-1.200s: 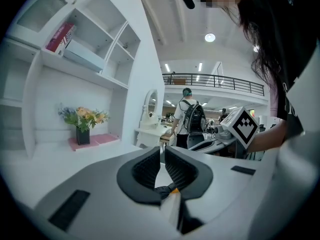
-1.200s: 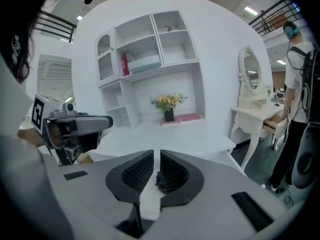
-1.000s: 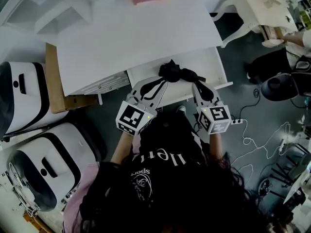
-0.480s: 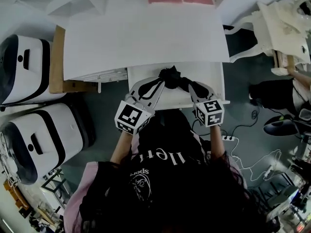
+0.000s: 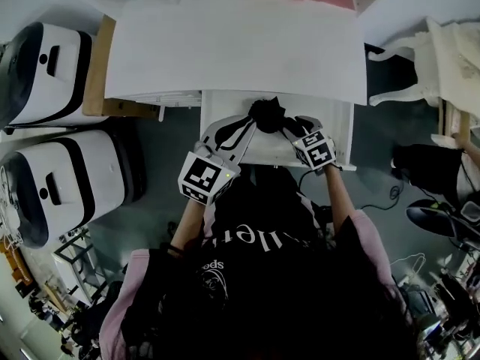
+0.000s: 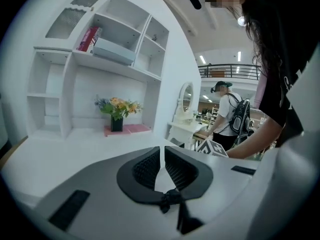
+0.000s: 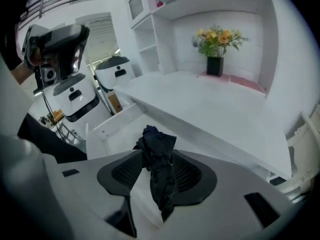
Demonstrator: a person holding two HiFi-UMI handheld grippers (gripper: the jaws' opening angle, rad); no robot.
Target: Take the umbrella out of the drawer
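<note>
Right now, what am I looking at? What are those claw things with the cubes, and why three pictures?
A person holds a grabber in each hand: the left gripper and the right gripper. Each has two jaws and a marker cube. The head view comes from a camera on the person's head, looking down. The gripper views come from cameras riding on the grippers. The white desk has flowers at the back and its drawer open. The right gripper's jaws are opening, with the black umbrella between them. The left gripper's jaws are nearly together.
</note>
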